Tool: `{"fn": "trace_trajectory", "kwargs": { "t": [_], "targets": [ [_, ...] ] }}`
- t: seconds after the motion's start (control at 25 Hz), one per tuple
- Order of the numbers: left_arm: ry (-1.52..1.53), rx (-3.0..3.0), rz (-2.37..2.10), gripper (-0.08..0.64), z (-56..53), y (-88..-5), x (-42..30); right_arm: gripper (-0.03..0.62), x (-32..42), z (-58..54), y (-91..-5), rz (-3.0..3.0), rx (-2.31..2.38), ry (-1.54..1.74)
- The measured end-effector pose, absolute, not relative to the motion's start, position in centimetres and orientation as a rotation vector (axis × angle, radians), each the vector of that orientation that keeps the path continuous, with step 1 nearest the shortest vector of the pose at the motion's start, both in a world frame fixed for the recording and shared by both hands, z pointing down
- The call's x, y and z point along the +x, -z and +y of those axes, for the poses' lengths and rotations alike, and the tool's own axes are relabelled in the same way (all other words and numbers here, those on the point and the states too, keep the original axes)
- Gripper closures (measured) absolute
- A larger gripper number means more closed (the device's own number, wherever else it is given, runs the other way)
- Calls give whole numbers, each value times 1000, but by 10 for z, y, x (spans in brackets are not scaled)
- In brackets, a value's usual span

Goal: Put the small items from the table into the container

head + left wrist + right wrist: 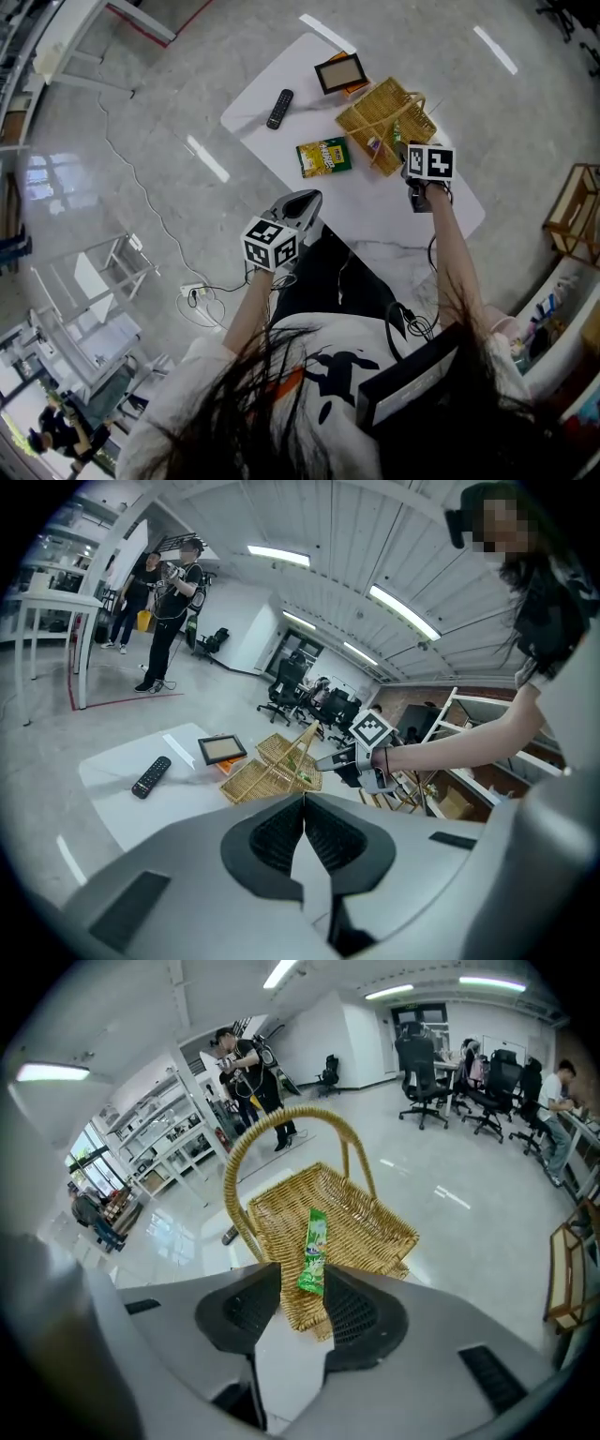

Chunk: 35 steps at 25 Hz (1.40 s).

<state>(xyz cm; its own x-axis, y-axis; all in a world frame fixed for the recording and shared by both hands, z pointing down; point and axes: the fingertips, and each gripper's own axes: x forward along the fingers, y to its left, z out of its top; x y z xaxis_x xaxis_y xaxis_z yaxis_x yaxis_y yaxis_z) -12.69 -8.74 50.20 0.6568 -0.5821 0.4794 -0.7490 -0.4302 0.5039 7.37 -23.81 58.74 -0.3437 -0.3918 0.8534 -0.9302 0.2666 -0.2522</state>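
While right tool [302,1283] gapes — green packet [314,1251] between jaws, over basket [370,1222].

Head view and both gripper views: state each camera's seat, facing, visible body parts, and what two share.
Head view: on the head, looking down at the table; both forearms show.
Left gripper view: rides the left gripper, jaws shut, facing the right forearm.
Right gripper view: rides the right gripper, facing the basket; green packet between open jaws.
Shared: basket in all.
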Motion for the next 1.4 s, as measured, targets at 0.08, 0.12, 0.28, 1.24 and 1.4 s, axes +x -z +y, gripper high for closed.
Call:
{"fn": "trace_trajectory", "kwargs": {
  "t": [0.08,0.12,0.28,1.24,1.4],
  "targets": [
    [-302,2170,-1026,551,-86,-500,-123,445,76,-235,-571,-1916,1239,-1001],
    [-305,2173,-1028,551,-85,-499,-122,445,76,-231,-562,-1947,1250,-997],
    [-303,2180,-1046,551,-77,-493,-115,462,73,-206,-535,-2084,1251,-995],
    [-249,2195,-1151,551,14,-446,-67,575,46,-5,-453,-2388,1147,-1123],
    [-260,2199,-1164,551,25,-445,-61,575,45,9,-452,-2396,1102,-1110]
  ]
}}
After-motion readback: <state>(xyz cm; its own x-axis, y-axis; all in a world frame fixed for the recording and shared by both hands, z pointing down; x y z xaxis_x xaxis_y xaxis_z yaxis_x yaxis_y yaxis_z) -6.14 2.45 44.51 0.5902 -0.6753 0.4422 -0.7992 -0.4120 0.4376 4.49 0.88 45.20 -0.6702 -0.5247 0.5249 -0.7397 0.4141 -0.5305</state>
